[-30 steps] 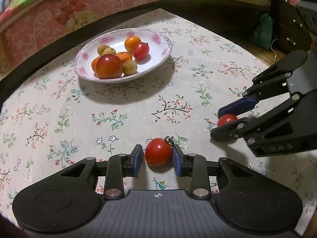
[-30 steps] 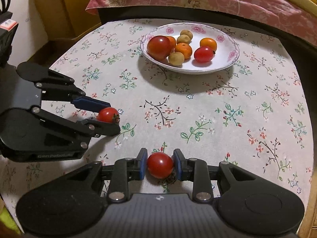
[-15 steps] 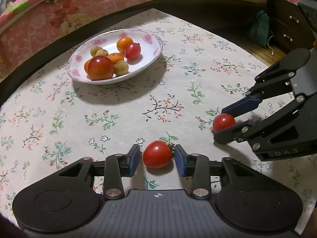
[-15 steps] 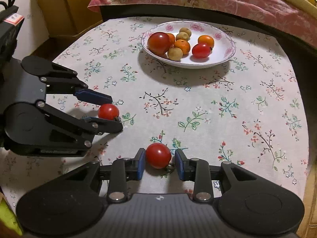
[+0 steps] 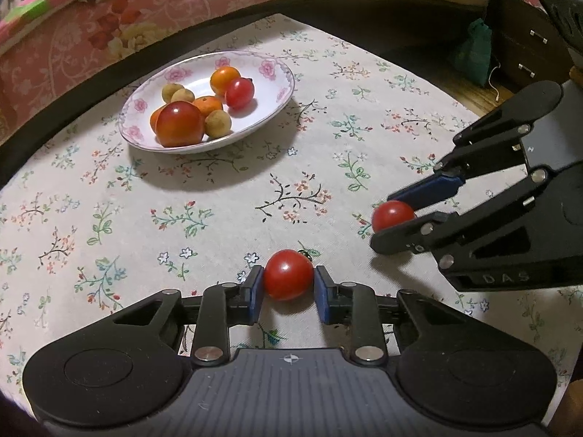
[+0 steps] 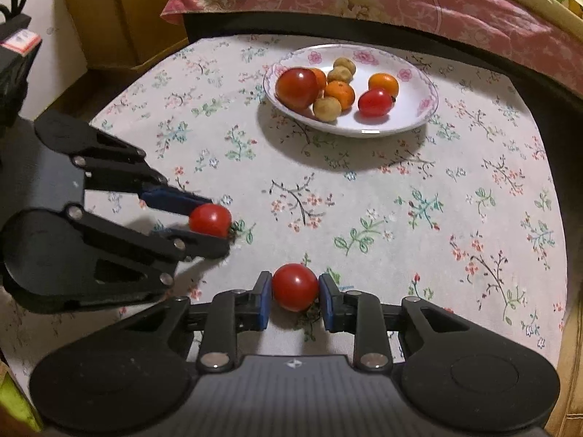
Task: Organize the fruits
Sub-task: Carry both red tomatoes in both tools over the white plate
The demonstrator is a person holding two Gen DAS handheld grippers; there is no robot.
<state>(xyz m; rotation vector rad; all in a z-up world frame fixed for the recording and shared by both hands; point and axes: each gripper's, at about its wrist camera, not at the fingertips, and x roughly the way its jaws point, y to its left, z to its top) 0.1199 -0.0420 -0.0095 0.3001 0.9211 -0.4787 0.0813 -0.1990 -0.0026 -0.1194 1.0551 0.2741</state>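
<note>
My left gripper (image 5: 288,293) is shut on a red cherry tomato (image 5: 288,274) just above the floral tablecloth. It also shows in the right wrist view (image 6: 204,222) with its tomato (image 6: 210,219). My right gripper (image 6: 295,300) is shut on a second cherry tomato (image 6: 294,286). It also shows in the left wrist view (image 5: 400,218) with its tomato (image 5: 391,215). A white flowered plate (image 5: 269,102) at the far side holds a big tomato (image 5: 180,123), a small tomato, oranges and small tan fruits. The plate also shows in the right wrist view (image 6: 415,116).
The round table's floral cloth (image 5: 204,196) lies between the grippers and the plate. A pink bed (image 5: 109,18) runs behind the table. A dark drawer unit (image 5: 528,47) stands at the far right, a yellow box (image 6: 120,11) at the far left.
Both grippers have lifted slightly and moved with their tomatoes. The jaws have closed snugly on them. The plate has shifted in both views.
</note>
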